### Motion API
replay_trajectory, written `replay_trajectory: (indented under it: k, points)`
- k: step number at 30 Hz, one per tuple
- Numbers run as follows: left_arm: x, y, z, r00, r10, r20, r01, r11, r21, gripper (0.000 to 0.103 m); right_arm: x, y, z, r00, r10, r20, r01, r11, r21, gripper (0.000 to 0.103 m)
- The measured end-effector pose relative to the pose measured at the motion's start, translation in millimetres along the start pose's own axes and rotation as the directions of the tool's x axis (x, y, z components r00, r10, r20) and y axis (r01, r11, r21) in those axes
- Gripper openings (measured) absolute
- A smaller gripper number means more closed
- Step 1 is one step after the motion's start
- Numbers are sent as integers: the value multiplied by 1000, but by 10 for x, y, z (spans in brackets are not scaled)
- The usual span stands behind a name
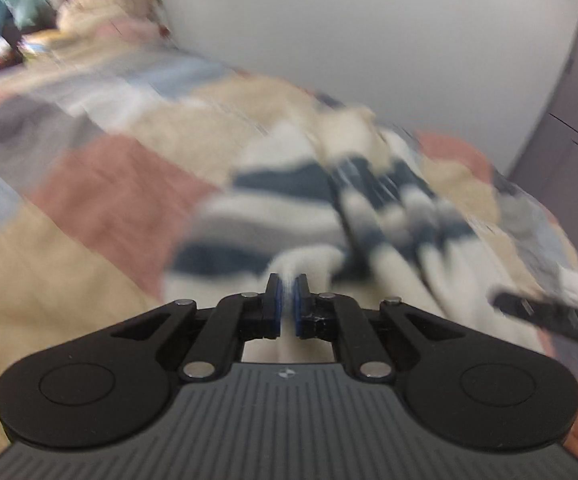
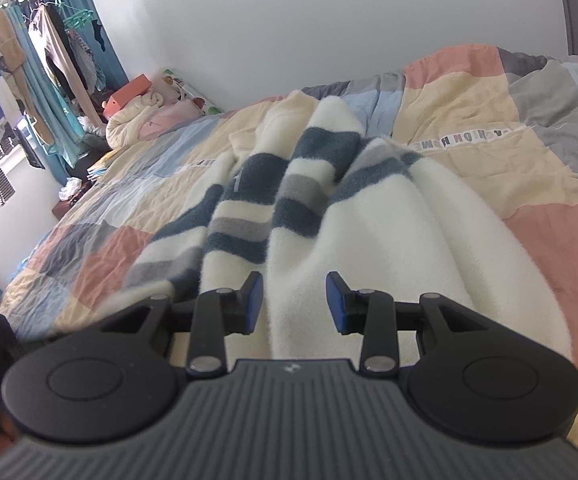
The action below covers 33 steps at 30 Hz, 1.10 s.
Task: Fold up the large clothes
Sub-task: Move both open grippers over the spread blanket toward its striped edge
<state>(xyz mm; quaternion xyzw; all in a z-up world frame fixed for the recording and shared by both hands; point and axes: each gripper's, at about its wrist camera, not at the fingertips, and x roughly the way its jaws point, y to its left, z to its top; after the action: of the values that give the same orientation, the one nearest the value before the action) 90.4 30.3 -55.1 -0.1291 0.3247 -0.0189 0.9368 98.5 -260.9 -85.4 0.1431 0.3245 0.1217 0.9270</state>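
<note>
The left gripper [image 1: 287, 280] is pinched narrow on a fold of the striped fleece garment [image 1: 289, 208], which stretches ahead of it across the patchwork quilt [image 1: 121, 184]. The right gripper [image 2: 294, 286] stands wide, its pads either side of a white ridge of the garment [image 2: 301, 208]. Far ahead-left of it lie a bundled cream blanket [image 2: 133, 114] and hanging clothes [image 2: 55, 48].
</note>
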Motion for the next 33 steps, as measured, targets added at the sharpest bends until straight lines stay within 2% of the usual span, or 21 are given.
replay_trajectory:
  k: [2,5,9,14,20,24,27,29,31,33]
  points:
    - [61,166,146,1000,14,8,-14,999,-41,7,21,5,3,1000,3,-6,-3,1000,-4,37]
    - [248,339,261,999,30,-27,-32,996,-87,7,40,23,-8,1000,-1,-12,0,1000,-13,37]
    - [534,329,263,997,54,-52,-57,996,-63,7,56,31,-23,1000,-5,-23,4,1000,-19,37]
    - [917,366,105,992,83,-94,-85,996,-14,7,191,43,-43,998,-24,-58,22,999,-28,37]
    - [1007,481,65,995,42,-88,-46,998,-51,8,395,79,-41,995,-40,-90,36,999,-39,39]
    - [883,487,79,997,19,-72,-23,999,-44,9,456,106,-41,994,-51,-94,46,998,-48,39]
    - [703,451,54,998,5,-69,-8,999,-36,15,422,120,-47,994,-48,-95,43,998,-48,39]
    - [551,441,22,998,-17,-63,14,999,-52,31,352,99,-50,995,-34,-89,30,999,-37,39]
    - [387,420,-23,998,-30,-53,27,998,-61,40,270,72,-55,996,-16,-84,15,1000,-21,39]
    - [226,371,-70,998,-47,-52,44,997,-58,41,193,50,-40,998,-7,-68,6,1000,-4,39]
